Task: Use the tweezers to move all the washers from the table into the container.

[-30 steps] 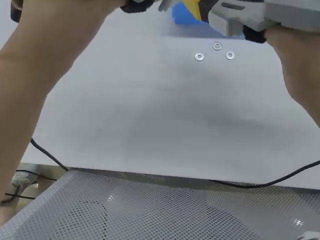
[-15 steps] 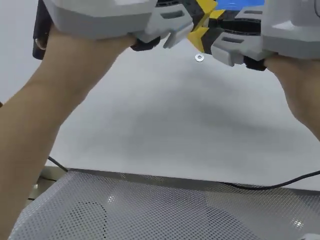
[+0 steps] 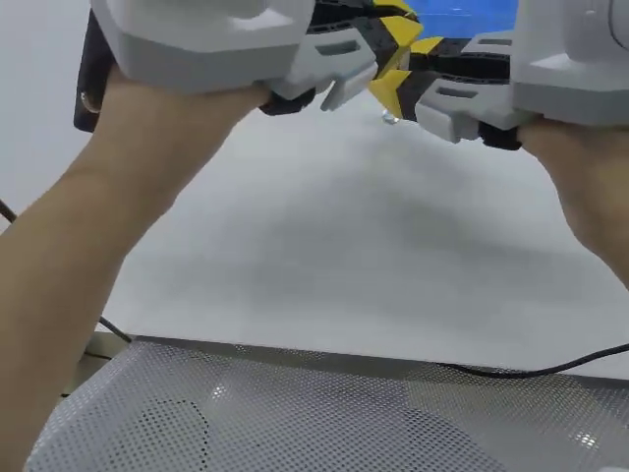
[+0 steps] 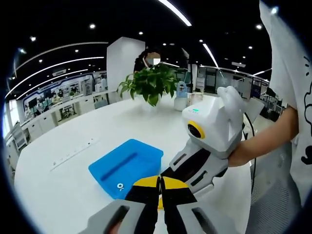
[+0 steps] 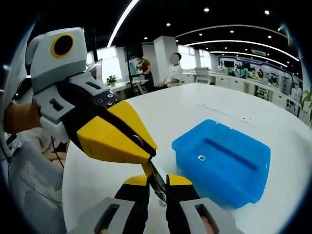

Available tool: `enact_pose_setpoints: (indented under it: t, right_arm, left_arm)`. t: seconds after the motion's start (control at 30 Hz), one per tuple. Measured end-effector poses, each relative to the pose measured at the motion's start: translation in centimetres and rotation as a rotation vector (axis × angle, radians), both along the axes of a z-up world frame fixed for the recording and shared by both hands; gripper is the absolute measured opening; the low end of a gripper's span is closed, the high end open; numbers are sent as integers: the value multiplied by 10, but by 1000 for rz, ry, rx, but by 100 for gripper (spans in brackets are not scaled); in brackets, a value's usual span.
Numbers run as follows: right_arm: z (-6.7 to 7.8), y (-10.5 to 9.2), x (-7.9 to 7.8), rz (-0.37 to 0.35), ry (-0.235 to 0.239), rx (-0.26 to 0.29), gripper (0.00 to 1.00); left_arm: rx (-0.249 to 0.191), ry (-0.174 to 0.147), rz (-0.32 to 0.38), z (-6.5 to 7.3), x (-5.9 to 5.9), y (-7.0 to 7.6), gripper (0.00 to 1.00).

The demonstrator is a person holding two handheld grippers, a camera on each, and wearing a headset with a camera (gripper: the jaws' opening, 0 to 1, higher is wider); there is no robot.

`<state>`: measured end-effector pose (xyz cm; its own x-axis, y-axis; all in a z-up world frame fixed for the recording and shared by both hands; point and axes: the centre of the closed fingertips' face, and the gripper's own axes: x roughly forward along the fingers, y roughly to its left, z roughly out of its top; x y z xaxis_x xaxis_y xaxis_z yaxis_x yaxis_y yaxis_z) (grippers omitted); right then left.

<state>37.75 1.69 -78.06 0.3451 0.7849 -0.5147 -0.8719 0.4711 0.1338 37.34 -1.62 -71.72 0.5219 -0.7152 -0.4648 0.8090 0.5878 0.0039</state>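
Right gripper view: left gripper (image 5: 148,152) jaws together, pinching tweezers (image 5: 156,173) top; right gripper (image 5: 161,184) jaws straddle them, clamp unclear. Container (image 5: 222,191) far right, one washer (image 5: 201,158) inside; another washer (image 3: 390,119) on table (image 3: 344,246) by the tips. Risk: weak hand-over grip, tweezers twist or drop.

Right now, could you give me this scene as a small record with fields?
container: blue, one washer inside
table: white, one washer partly hidden behind the tongs
left tongs: shut on the tweezers
right tongs: narrow gap around the tweezers, grip unclear
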Motion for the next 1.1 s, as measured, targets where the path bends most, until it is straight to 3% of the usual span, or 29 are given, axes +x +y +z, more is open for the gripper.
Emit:
enact_pose_setpoints:
  t: [0.13,0.3,0.43,0.67,0.87,1.1]
  right_arm:
    - [-8,-2,-2,9,1,-26,9]
    - [-1,2,-3,6,5,7,9]
    - [-2,3,-1,4,3,2,9]
    - [-4,2,0,-5,25,23,9]
    - [-6,4,-3,0,29,17,9]
    - [-5,5,-2,-5,25,26,8]
  left_arm:
    - [36,3,-10,-7,-5,1,0]
    - [27,-5,-8,1,-5,1,0]
    - [45,-11,-11,-1,-4,1,0]
    - [37,-4,-6,-1,-2,2,0]
    - [66,-10,-22,-3,-4,1,0]
    - [51,-4,-8,-3,-1,1,0]
